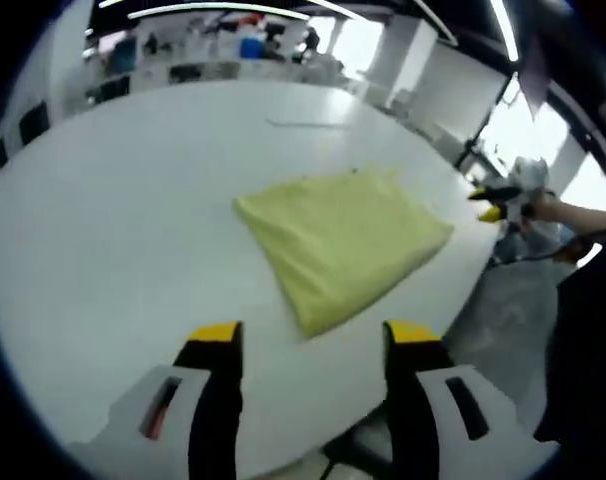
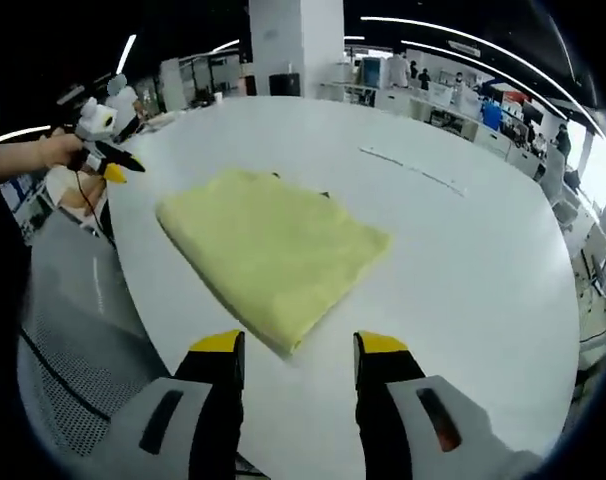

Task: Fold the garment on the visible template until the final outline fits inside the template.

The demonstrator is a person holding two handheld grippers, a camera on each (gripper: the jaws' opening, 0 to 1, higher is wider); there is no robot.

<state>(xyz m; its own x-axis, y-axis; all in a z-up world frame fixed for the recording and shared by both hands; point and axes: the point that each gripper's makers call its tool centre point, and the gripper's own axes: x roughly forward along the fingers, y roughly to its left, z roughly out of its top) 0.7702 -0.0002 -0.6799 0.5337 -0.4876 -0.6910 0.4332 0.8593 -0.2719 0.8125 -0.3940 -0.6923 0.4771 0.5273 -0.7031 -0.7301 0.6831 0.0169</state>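
Note:
A pale yellow garment [image 1: 343,245] lies folded into a rough rectangle on the white table [image 1: 123,230]. In the left gripper view my left gripper [image 1: 313,338] stands open just short of the garment's near corner, holding nothing. At the right of that view a hand holds my right gripper [image 1: 495,203] off the table's edge. In the right gripper view the garment [image 2: 273,250] lies ahead of my open right gripper [image 2: 300,348], whose jaws are empty. The left gripper [image 2: 108,150] shows at the upper left, held by a hand. A small dark mark [image 2: 323,193] peeks out at the garment's far edge.
A thin line [image 2: 413,170] runs across the table beyond the garment. The table's curved edge [image 2: 133,300] drops to grey floor [image 2: 73,330] beside me. Desks and a white pillar [image 2: 293,45] stand far behind.

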